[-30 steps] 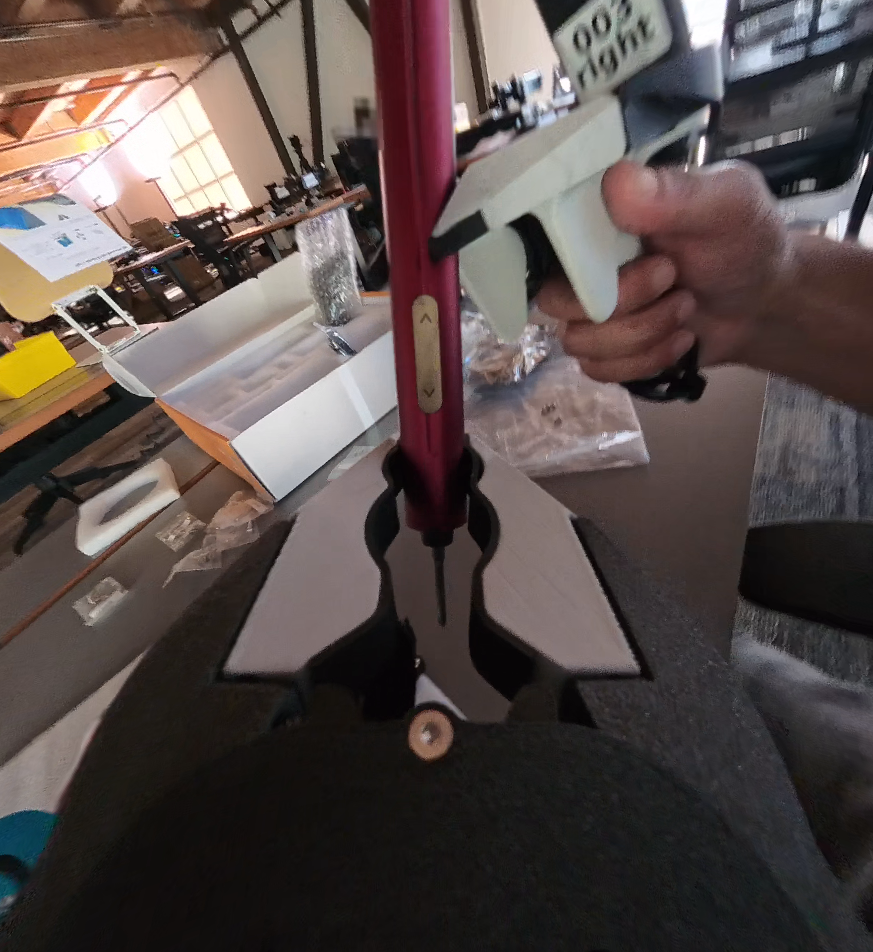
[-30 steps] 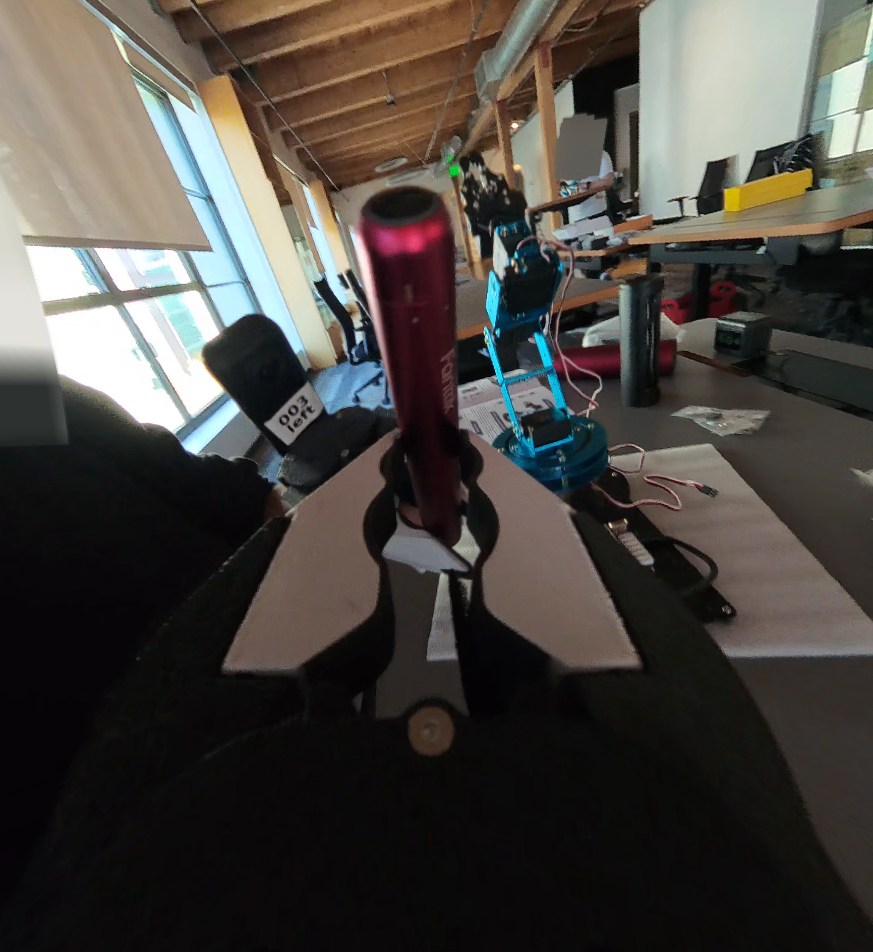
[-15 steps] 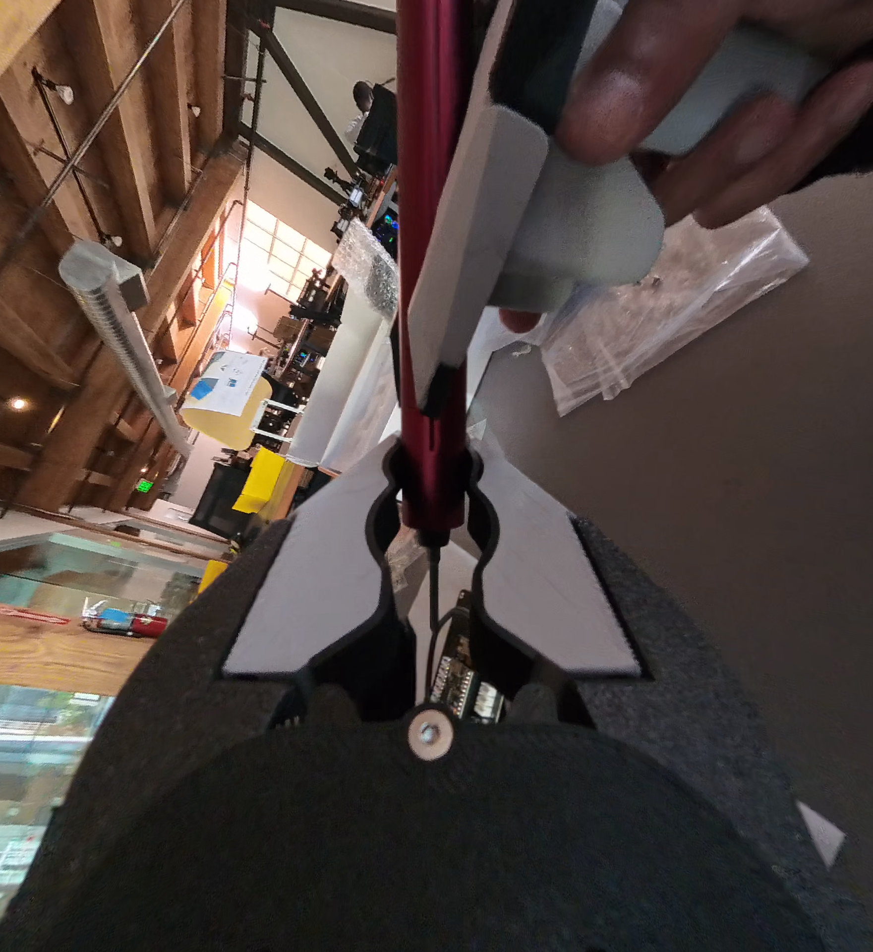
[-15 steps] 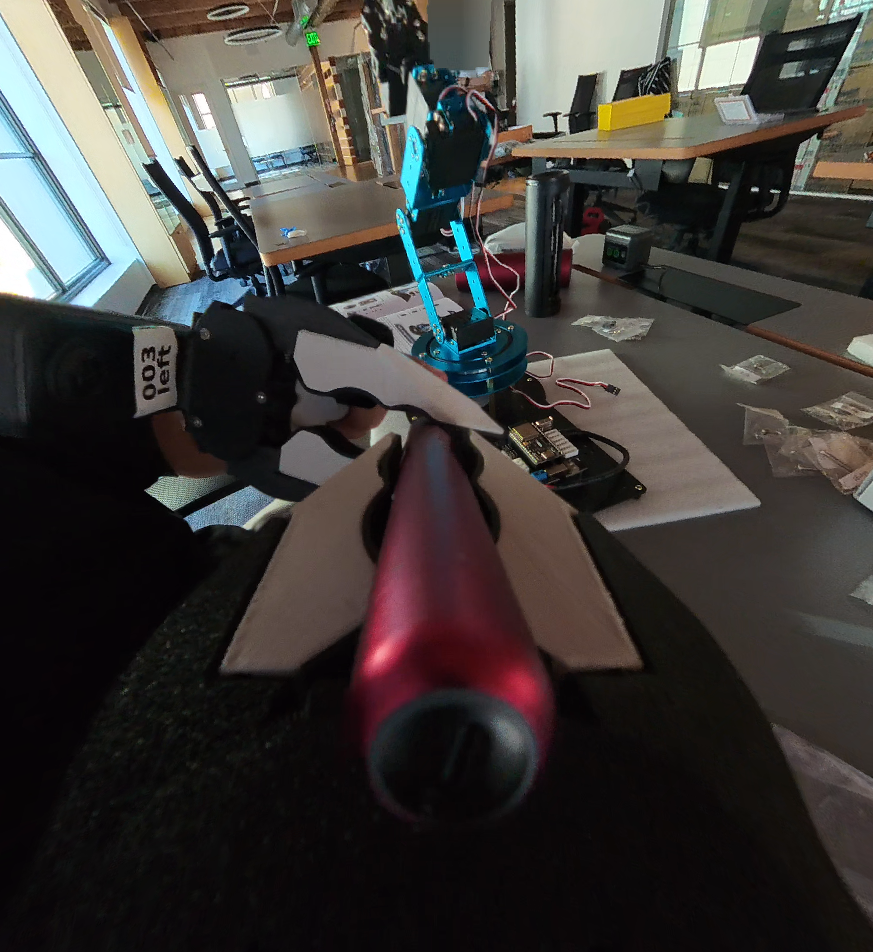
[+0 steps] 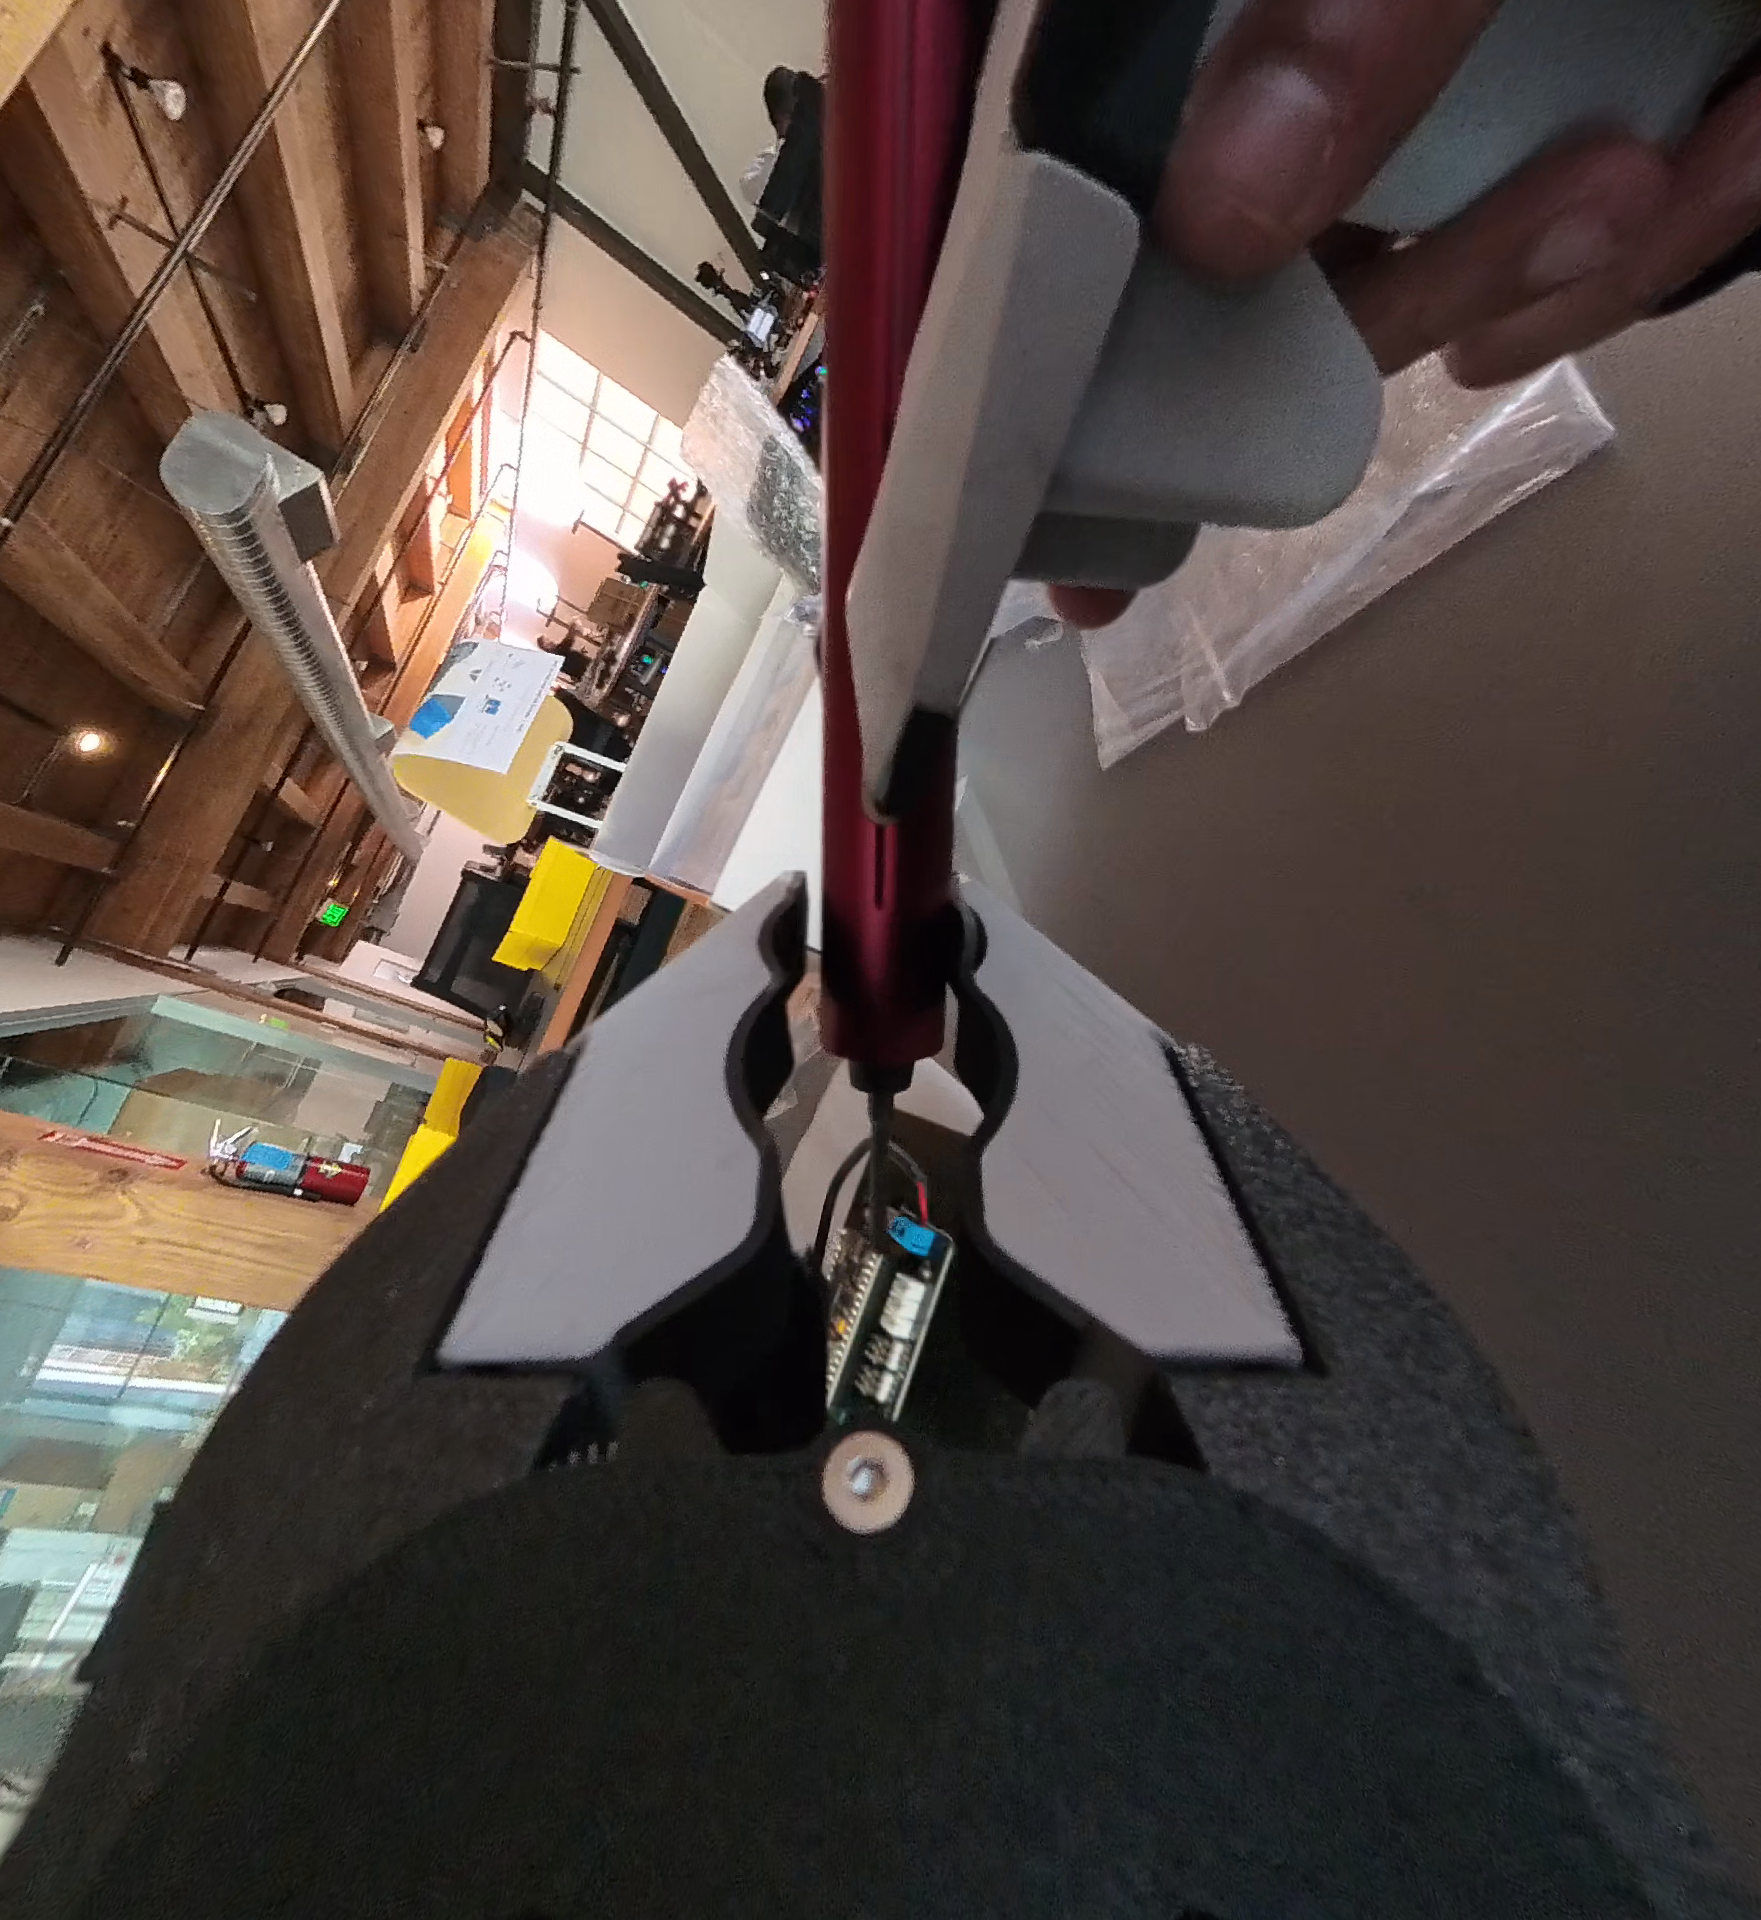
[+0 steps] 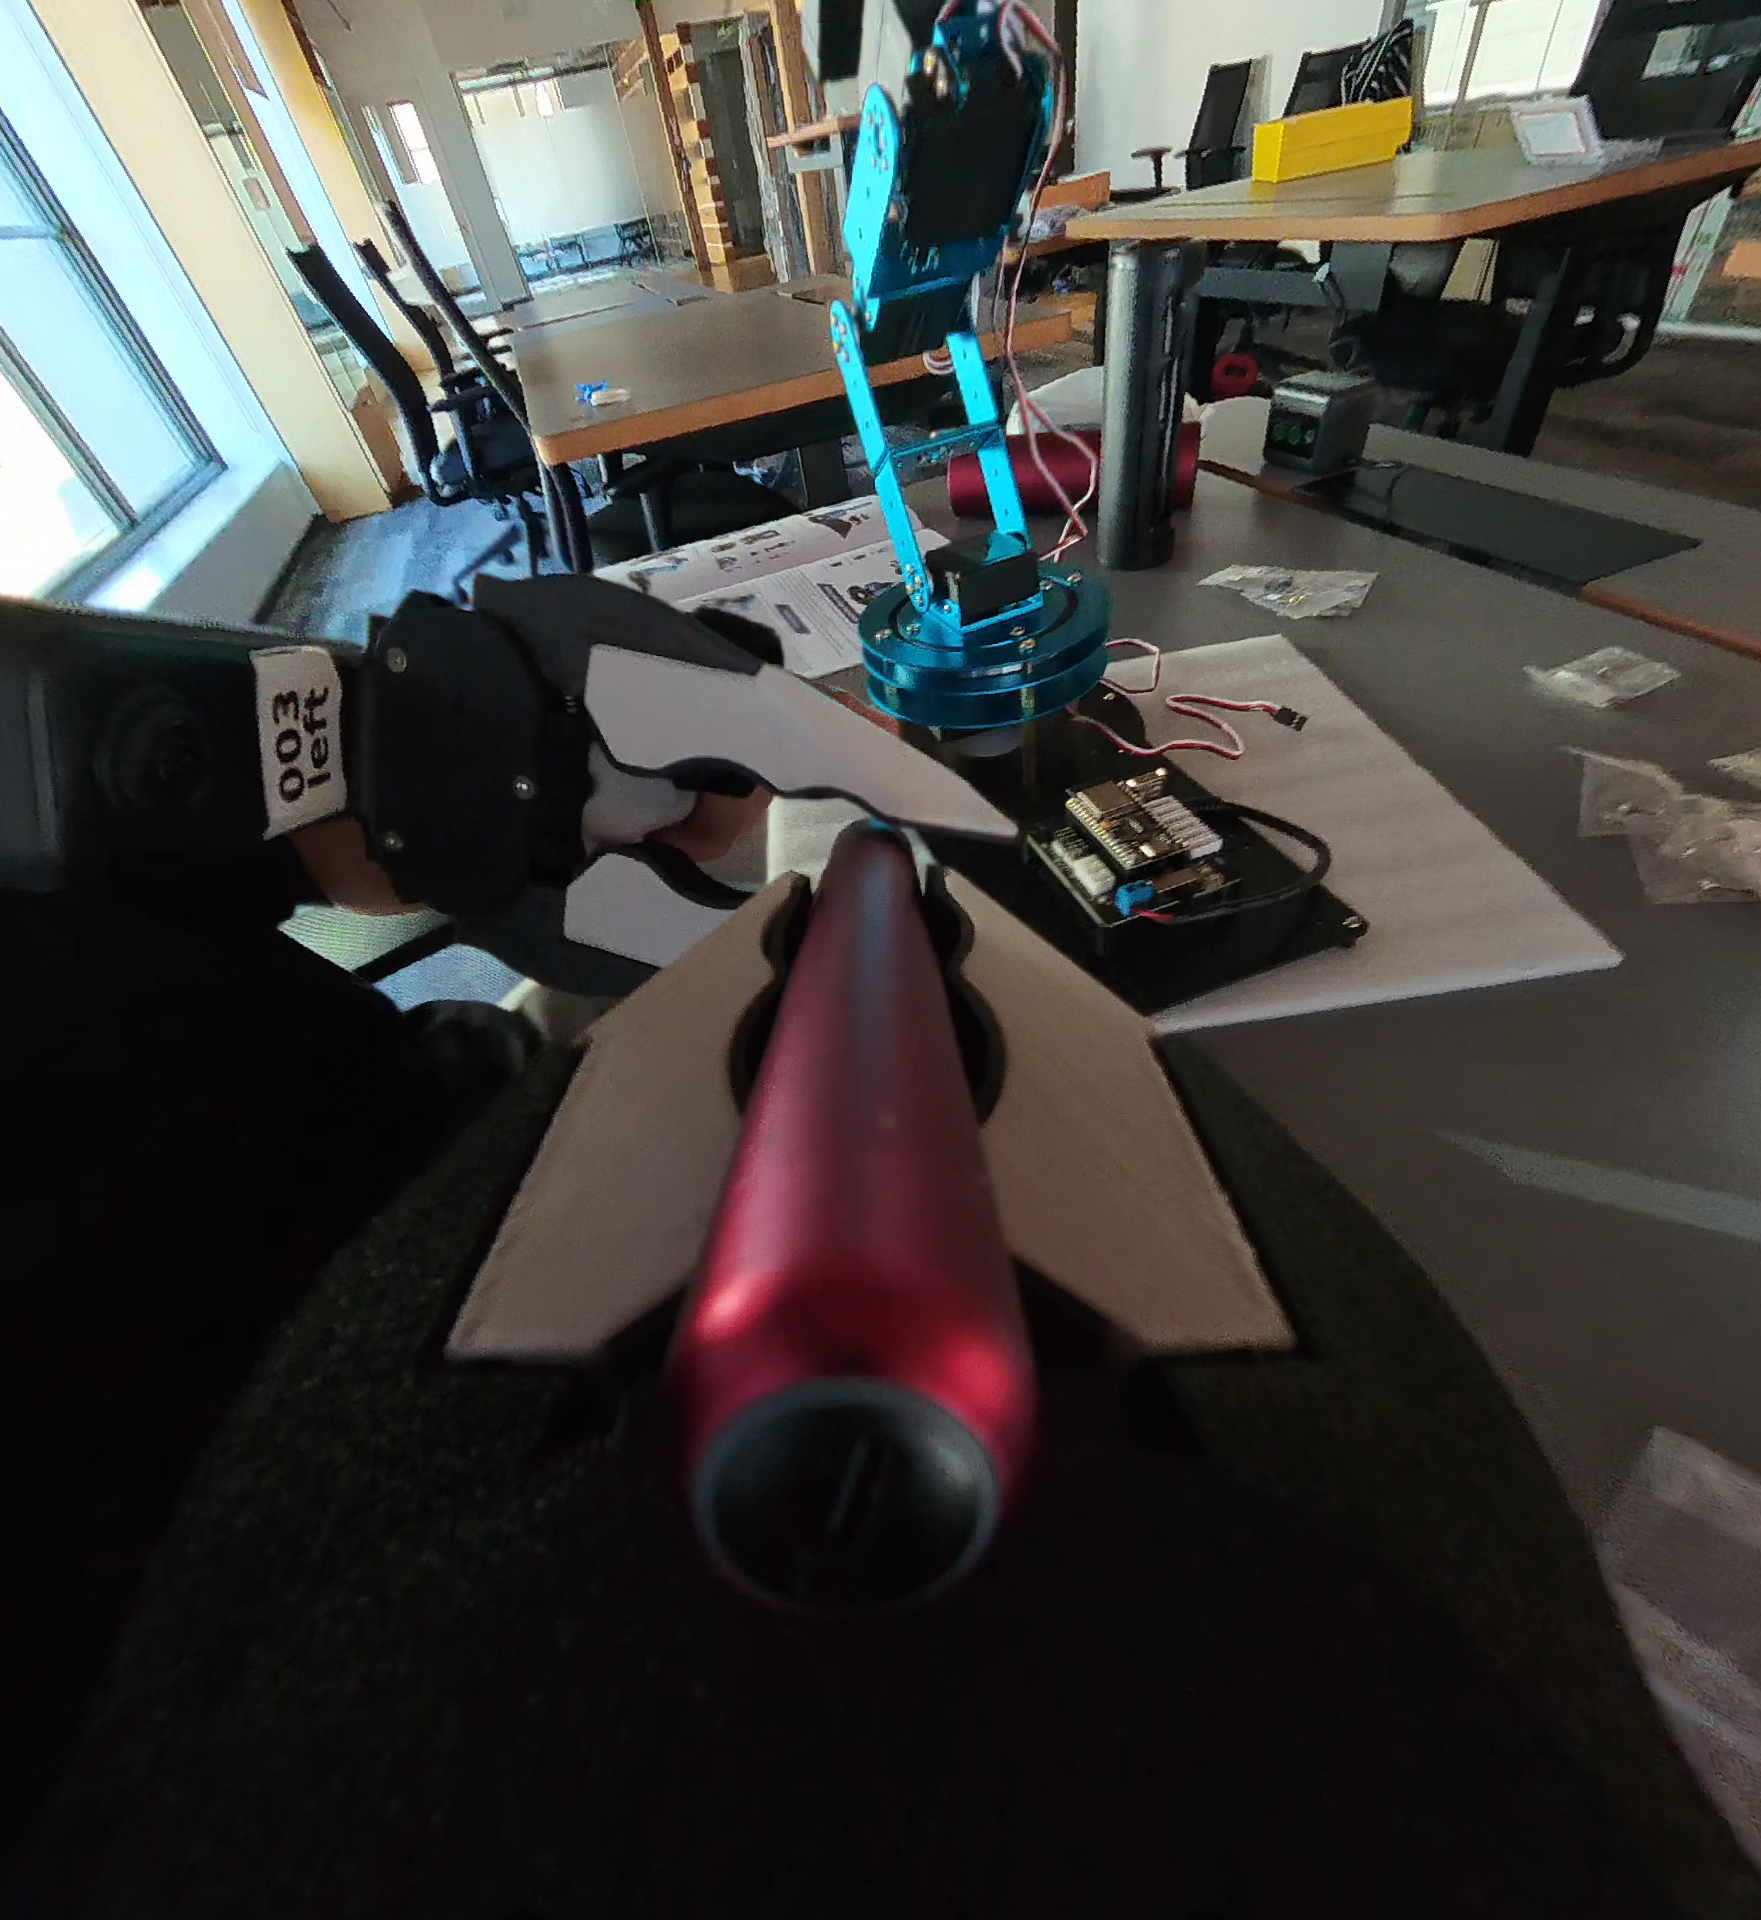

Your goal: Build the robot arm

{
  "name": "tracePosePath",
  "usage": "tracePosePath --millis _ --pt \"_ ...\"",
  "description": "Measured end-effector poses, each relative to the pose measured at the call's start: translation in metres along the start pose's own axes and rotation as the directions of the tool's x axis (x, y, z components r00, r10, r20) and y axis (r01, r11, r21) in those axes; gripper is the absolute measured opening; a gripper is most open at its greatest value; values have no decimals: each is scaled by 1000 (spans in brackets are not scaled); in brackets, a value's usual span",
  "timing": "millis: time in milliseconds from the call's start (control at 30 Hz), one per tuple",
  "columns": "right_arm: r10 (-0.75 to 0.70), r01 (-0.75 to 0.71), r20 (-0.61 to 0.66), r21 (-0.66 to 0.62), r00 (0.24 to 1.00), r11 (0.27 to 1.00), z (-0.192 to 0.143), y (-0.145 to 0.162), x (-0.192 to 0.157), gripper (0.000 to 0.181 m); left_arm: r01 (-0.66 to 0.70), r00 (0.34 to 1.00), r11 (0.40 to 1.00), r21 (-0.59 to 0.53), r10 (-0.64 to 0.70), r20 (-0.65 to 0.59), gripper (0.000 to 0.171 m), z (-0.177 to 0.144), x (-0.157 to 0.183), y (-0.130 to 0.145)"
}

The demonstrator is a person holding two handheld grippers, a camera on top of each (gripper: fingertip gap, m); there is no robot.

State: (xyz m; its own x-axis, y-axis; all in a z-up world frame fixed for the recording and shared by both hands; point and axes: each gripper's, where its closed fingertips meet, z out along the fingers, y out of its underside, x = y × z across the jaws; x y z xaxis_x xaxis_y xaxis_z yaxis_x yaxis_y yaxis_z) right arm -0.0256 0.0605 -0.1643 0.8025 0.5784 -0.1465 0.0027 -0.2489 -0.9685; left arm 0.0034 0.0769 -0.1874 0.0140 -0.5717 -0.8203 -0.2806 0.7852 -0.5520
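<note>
A red screwdriver (image 5: 881, 623) is held by both grippers. My left gripper (image 5: 886, 914) is shut on its lower end, just above the thin black bit (image 5: 881, 1143). The bit points at a circuit board (image 5: 886, 1299) seen between the fingers. My right gripper (image 6: 876, 894) is shut on the barrel higher up, and the butt end (image 6: 845, 1496) points at its camera. The right gripper's finger (image 5: 949, 468) and a hand (image 5: 1427, 125) show in the left wrist view. In the right wrist view the left gripper (image 6: 886, 842) sits at the screwdriver's tip, close to the board (image 6: 1146, 831).
A blue robot arm (image 6: 959, 416) stands on a round base (image 6: 980, 644) behind the board, on a white foam sheet (image 6: 1395, 831). A booklet (image 6: 751, 582), a black cylinder (image 6: 1136, 416), a red cylinder (image 6: 1021, 478) and plastic bags (image 6: 1738, 831) lie around. A white box (image 5: 710, 727) stands farther off.
Both grippers tipped the screwdriver from upright to pointing down at the circuit board. In the last half second it moved slightly closer, and more of the board shows between the left fingers.
</note>
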Motion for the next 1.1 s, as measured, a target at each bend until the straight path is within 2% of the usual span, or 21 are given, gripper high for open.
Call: tracePosePath --millis 133,267,367,433,667,767,900,1033,1100 --pt "81 -82 29 31 996 996 6 16 -15 21 -51 997 999 7 51 -63 20 -15 21 12" --pt "77 -76 -3 62 997 995 8 29 -22 20 -81 994 997 16 82 -74 21 -18 32 17" --pt "126 -124 -8 83 992 989 11 38 -22 21 -70 991 997 14 71 -116 20 -19 40 26" --pt "143 -142 1 79 990 987 13 45 -22 21 -110 985 994 12 111 -130 21 -19 46 31" --pt "160 -157 -18 101 987 982 24 51 -18 20 -126 982 992 3 126 -138 20 -20 48 42" --pt "181 -178 -11 134 984 975 23 46 -18 20 -95 988 995 16 96 -123 21 -20 43 39" --pt "234 -234 20 139 972 962 20 46 -16 21 51 989 999 11 -49 -137 25 -20 43 37" --pt "251 -253 31 148 967 956 19 46 -15 21 58 993 998 5 -57 -99 32 -29 37 42" --pt "255 -254 14 157 967 954 18 45 -12 20 103 990 995 2 -103 -99 32 -39 35 46"
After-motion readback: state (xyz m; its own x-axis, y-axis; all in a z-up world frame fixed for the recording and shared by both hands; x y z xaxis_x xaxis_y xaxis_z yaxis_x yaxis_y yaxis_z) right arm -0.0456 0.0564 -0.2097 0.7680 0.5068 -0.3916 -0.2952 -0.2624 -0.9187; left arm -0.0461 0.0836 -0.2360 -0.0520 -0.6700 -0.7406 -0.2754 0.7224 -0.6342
